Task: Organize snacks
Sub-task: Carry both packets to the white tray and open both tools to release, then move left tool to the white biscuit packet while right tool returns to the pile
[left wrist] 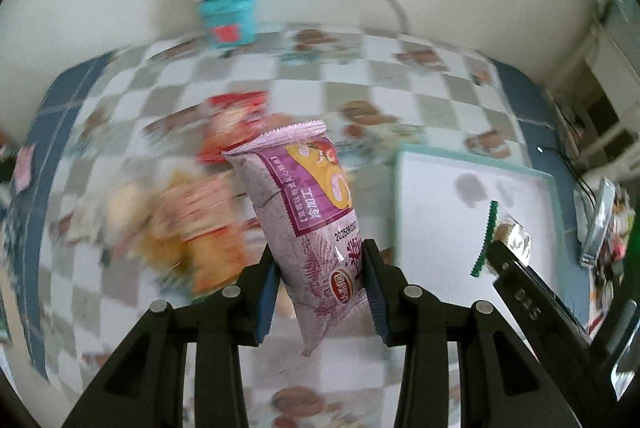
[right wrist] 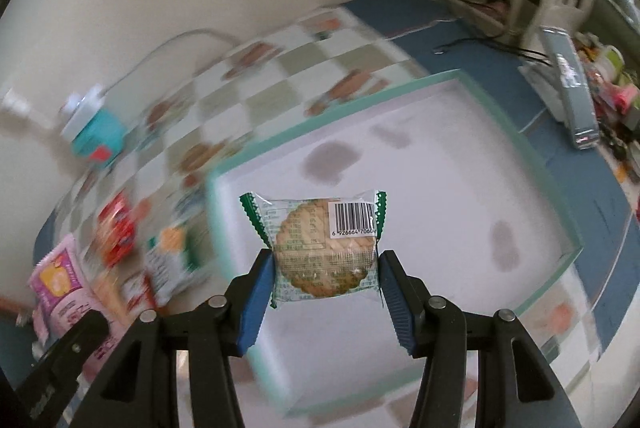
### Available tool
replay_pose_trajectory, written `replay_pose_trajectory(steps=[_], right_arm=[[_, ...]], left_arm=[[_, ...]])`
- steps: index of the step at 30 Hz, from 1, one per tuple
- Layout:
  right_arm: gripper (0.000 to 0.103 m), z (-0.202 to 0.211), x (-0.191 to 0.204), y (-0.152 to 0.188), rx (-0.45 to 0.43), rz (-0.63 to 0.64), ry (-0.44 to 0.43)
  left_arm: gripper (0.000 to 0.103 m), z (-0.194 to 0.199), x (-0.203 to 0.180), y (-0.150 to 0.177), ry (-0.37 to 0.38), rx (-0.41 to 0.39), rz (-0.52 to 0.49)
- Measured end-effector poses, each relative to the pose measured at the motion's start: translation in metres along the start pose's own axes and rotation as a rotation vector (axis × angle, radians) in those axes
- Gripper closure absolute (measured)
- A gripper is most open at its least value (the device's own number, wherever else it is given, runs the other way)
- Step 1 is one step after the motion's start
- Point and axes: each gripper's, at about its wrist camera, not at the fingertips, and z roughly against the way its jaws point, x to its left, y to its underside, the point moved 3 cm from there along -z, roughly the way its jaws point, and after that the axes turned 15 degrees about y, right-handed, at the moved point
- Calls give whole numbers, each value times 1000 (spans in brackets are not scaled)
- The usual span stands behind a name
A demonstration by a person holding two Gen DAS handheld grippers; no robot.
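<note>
Soft, even daylight; motion-blurred backgrounds, sharp foregrounds, heavy fisheye bending at edges.

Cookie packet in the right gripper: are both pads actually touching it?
Touching. The right wrist view shows the right gripper with both blue pads pressed against the cookie packet, no gap.

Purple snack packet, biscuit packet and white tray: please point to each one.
purple snack packet (left wrist: 308,211), left wrist view, middle of its printed front.
biscuit packet (right wrist: 324,248), right wrist view, on the round biscuit inside.
white tray (right wrist: 440,187), right wrist view, bare white floor.
</note>
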Motion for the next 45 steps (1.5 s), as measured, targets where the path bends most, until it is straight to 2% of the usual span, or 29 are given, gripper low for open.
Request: replay_pose_trajectory(steps=[8, 10, 11, 12, 15, 17, 21, 23, 28, 34, 36, 40, 41, 42, 43, 45], right_arm=[[45, -41, -60, -40, 28, -155, 77], [42, -46, -69, -43, 35, -178, 89], [41, -48, -73, -45, 36, -183, 96], [39, -49, -76, -44, 34, -187, 108], [30, -47, -80, -47, 26, -190, 117], [29, -42, -77, -48, 22, -179, 107], [21, -17, -67, -43, -25, -131, 87], [19, -4, -58, -41, -51, -106, 79], [19, 29, -29, -25, -91, -46, 41], [19, 61, 15, 8, -109, 57, -25], [19, 70, 28, 16, -123, 83, -39], [19, 85, 56, 32, -141, 121, -73], [17, 87, 62, 35, -138, 126, -88], [13, 90, 70, 40, -135, 135, -105], [6, 91, 79, 44, -133, 146, -124], [1, 95, 98, 54, -131, 182, -157]], left_arm=[[61, -60, -68, -21, 61, 52, -120], [51, -68, -78, -24, 86, 49, -124], [36, -72, -80, -25, 95, 48, -125], [25, -74, -82, -24, 101, 46, -125], [24, -73, -81, -22, 102, 39, -127], [23, -68, -74, -21, 99, 26, -101], [20, -42, -39, -17, 58, -32, -32], [20, -29, -16, -16, 4, -51, 9], [20, 21, 70, -12, -162, -134, 203], [20, 77, 163, 18, -333, -197, 365], [20, 88, 183, 27, -373, -202, 398], [17, 111, 228, 44, -418, -225, 494], [6, 114, 238, 47, -425, -224, 518], [1, 119, 249, 52, -431, -228, 544], [1, 121, 256, 54, -436, -232, 561], [1, 122, 266, 59, -440, -231, 590]])
